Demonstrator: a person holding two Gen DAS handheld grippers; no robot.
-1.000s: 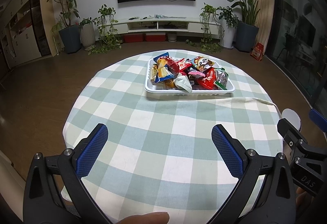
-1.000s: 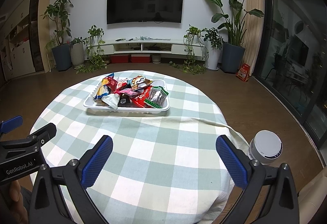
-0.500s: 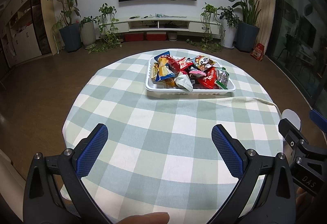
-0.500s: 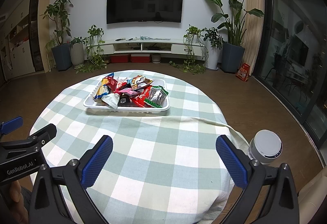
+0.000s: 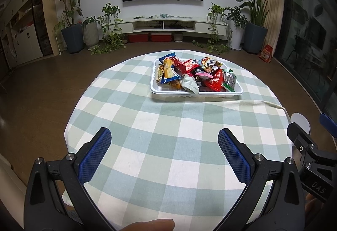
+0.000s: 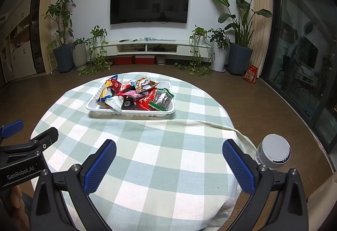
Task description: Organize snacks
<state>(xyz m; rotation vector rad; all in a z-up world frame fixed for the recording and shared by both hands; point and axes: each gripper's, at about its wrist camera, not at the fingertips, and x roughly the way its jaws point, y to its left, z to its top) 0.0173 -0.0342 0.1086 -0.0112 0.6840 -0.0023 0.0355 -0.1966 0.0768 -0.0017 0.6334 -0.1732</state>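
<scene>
Left gripper: jaws spread wide, nothing between them; blue ribbed pads on black arms; hovered above the near part of the table, well short of the tray. A fingertip showed at the bottom edge of the left wrist view.

Right gripper: jaws likewise spread wide and empty; blue pads; held over the near part of the table, beside the left gripper, whose black body appeared at the left edge of the right wrist view. The right gripper's body stood at the right edge of the left wrist view.

Table: round, covered in a pale green and white checked tablecloth; a fold of cloth ran across it just in front of the tray.

Tray: white, rectangular, shallow; rested on the far half of the table, apart from both grippers.

Snacks: a heap of mixed packets lying inside the tray. Among them: a red packet, a blue and yellow packet, a white packet drooping over the near rim, and a clear packet with green edging at the right end.

White round canister: on the floor just beside the table's right edge.

Room beyond: wall-mounted television, low white media unit, and potted plants to either side.
</scene>
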